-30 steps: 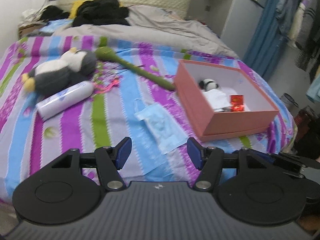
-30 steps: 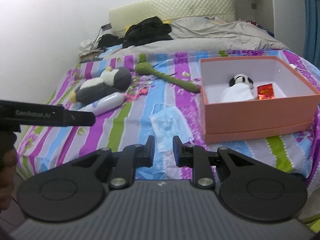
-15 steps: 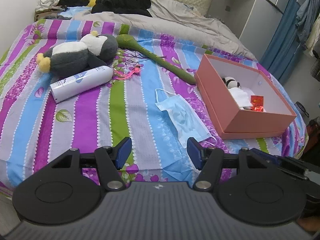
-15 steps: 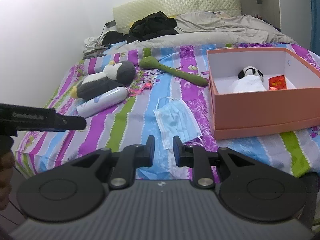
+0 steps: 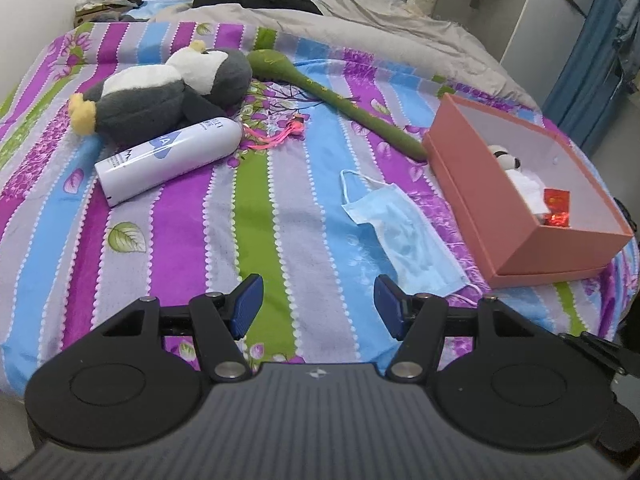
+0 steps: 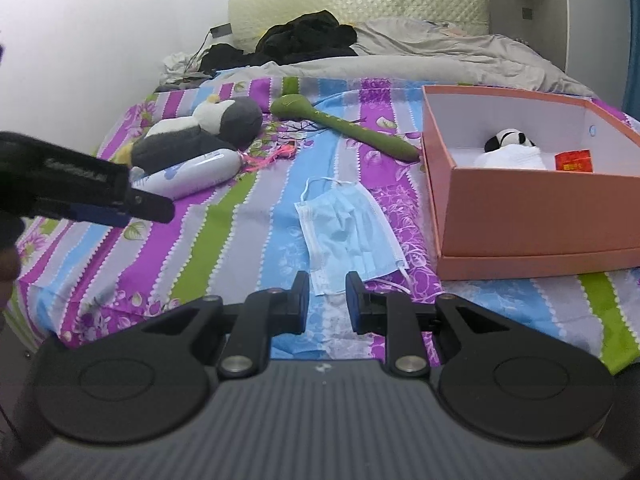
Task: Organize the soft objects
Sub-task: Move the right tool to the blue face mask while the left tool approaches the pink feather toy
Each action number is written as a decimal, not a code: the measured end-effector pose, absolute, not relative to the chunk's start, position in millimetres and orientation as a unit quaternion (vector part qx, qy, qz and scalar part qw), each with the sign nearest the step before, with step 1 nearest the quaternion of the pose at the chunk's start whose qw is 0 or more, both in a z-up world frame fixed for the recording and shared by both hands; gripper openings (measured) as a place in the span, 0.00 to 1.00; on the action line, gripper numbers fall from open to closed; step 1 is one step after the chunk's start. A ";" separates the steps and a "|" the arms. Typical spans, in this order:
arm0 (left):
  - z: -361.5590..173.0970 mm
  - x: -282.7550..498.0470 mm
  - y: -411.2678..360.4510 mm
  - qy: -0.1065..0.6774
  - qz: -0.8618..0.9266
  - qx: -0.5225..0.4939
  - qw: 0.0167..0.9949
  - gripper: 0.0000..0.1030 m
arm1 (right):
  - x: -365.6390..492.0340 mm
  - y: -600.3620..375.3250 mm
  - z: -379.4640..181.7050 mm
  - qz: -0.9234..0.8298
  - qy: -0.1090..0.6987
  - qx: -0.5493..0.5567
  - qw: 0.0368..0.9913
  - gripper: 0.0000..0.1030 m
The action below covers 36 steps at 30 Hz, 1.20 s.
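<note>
On striped bedspread [image 5: 256, 200]: blue face mask [image 5: 404, 232] lies flat, long axis running near-to-far, just left of pink box [image 5: 516, 232]. Penguin plush [image 5: 168, 96], green plush stick [image 5: 340, 100] farther back. L gripper [image 5: 318, 304] spread wide, empty; R gripper [image 6: 327, 300] narrow gap, empty.

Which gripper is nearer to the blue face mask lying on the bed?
Right. The right gripper hovers just before the mask's near edge, with the mask straight ahead of it. The left gripper is off to the mask's left, above bare bedsheet.
</note>
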State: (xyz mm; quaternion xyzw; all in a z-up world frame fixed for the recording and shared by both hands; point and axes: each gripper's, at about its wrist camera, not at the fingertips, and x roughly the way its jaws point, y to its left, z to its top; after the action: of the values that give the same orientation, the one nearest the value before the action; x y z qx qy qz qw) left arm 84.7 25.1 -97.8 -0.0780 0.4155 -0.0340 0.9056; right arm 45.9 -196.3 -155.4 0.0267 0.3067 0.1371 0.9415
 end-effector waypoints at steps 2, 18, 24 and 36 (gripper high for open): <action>-104.6 93.2 25.7 0.418 -0.035 -0.074 0.905 0.65 | 48.9 -195.2 -160.5 0.138 0.306 0.022 0.942 0.23; -144.8 168.2 36.3 0.415 -0.005 -0.089 0.905 0.67 | 88.2 -205.5 -188.6 0.138 0.332 0.025 0.933 0.26; -153.2 196.5 37.8 0.397 0.000 -0.083 0.914 0.67 | 111.4 -210.2 -195.3 0.163 0.332 0.022 0.929 0.43; -179.9 277.6 30.3 0.371 -0.010 -0.058 0.927 0.67 | 171.9 -182.7 -210.5 0.167 0.326 -0.016 0.930 0.75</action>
State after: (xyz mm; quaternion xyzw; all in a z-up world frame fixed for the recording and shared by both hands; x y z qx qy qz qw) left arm 277.6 30.3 -179.9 -0.0575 0.3710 -0.0104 0.9268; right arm 171.9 -182.7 -210.5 -0.0160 0.3263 0.1669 0.9303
